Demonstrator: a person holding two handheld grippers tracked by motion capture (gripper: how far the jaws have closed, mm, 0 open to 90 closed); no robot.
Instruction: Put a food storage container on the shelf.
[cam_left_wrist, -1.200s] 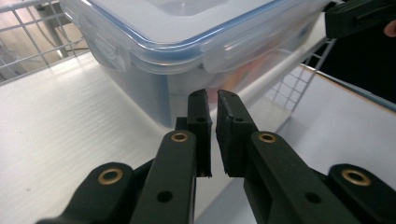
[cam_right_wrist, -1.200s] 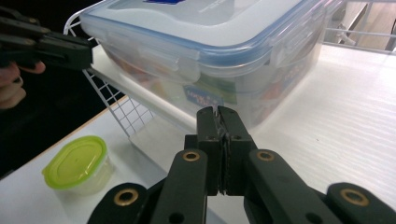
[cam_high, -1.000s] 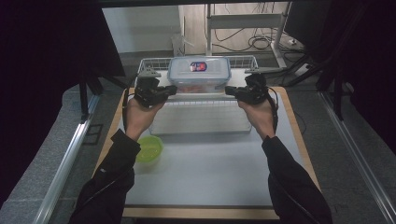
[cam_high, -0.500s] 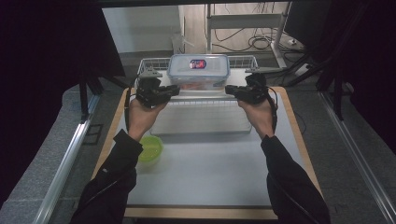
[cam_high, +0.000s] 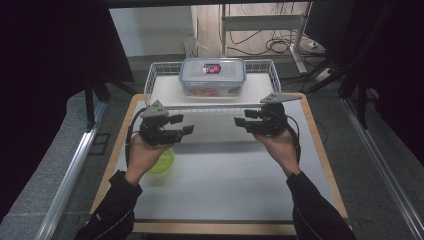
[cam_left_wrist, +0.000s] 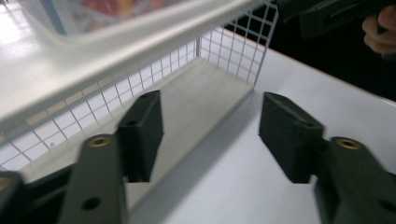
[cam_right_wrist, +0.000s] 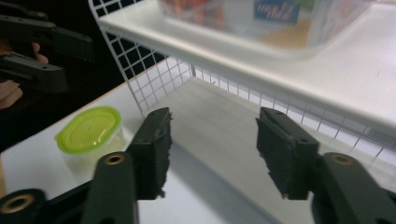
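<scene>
We have the clear food box (cam_high: 212, 76) set on the wire shelf (cam_high: 165, 70); left gripper (cam_high: 182, 125) and right gripper (cam_high: 243, 121), jaws just opening and empty, hang below the shelf. Next: draw clear.

The desk (cam_high: 220, 200) is left bare along its near edge and middle. The far edge is blocked by a white wire rack (cam_high: 210, 102), whose upper shelf is taken up by a clear lidded box (cam_high: 212, 77). A green-lidded tub (cam_high: 162, 162) is stood near the left edge.
</scene>
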